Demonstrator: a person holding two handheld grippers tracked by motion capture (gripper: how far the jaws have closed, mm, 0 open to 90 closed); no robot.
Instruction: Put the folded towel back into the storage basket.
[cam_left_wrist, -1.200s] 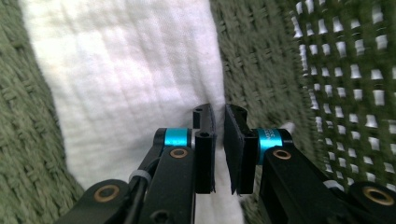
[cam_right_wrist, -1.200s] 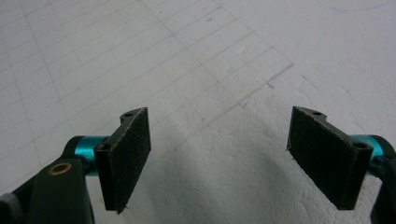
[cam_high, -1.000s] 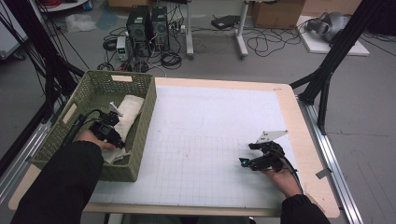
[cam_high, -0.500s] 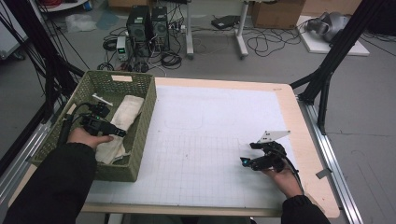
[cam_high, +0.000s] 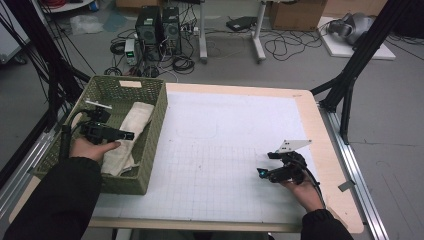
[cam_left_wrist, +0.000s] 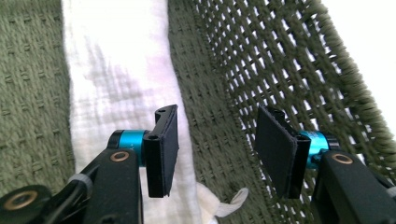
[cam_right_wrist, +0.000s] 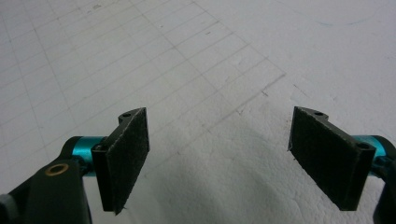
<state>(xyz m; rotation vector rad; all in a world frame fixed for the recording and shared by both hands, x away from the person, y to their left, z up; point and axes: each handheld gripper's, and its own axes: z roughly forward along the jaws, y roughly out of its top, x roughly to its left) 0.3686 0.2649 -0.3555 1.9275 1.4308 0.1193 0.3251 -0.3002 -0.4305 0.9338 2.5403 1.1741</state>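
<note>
A green woven basket (cam_high: 150, 150) stands at the table's left edge, and a white towel (cam_high: 137, 117) lies folded along its floor. My left gripper (cam_high: 131, 135) hovers inside the basket just above the towel. Its jaws have just been opening and hold nothing. In the left gripper view the open gripper (cam_left_wrist: 217, 140) has the towel (cam_left_wrist: 116, 70) under its left pad and the basket wall (cam_left_wrist: 261, 56) behind its right. My right gripper (cam_high: 260, 172) rests low at the table's front right. It is open (cam_right_wrist: 219, 154), with bare white mat below.
A white gridded mat (cam_high: 225, 135) covers most of the wooden table (cam_high: 325, 150). Black frame posts (cam_high: 350, 80) rise at the right. Computer towers (cam_high: 157, 25) and cables sit on the floor behind the table.
The left gripper has risen off the towel and drawn back to the left inside the basket, its jaws spreading apart. The towel stays in the basket. The right hand has kept still.
</note>
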